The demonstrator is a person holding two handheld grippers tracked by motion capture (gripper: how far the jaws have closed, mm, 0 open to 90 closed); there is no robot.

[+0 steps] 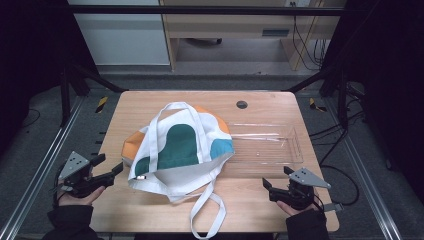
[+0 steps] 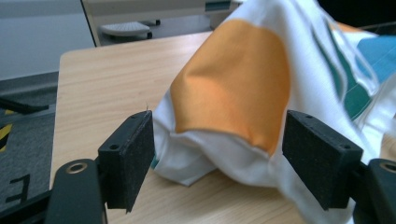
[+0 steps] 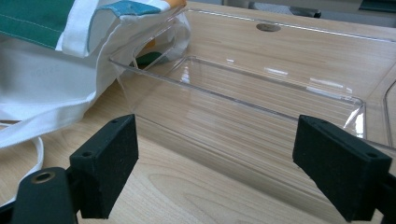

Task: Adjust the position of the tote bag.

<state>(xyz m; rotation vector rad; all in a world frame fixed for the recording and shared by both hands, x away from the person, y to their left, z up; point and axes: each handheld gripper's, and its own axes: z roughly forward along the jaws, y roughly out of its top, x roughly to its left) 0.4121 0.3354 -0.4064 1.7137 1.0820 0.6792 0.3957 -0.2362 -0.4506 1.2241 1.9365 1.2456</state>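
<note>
A white tote bag [image 1: 180, 145] with orange, green and teal patches lies crumpled in the middle of the wooden table [image 1: 145, 102]. Part of it rests on the left end of a clear plastic tray [image 1: 280, 145]. My left gripper [image 1: 111, 164] is at the bag's left side, open. In the left gripper view the bag's orange corner [image 2: 233, 79] bulges just ahead of the left gripper [image 2: 218, 135], and the pads do not press on it. My right gripper [image 1: 276, 177] is open near the table's front right. In the right gripper view the right gripper [image 3: 217, 140] faces the tray's near wall [image 3: 224, 107], with the bag [image 3: 42, 70] at the left.
One white handle strap [image 1: 207, 215] trails off the bag toward the table's front edge. A round cable hole [image 1: 242, 104] sits near the far edge. Dark frame bars flank the table, and cables lie on the floor [image 1: 330, 140] at the right.
</note>
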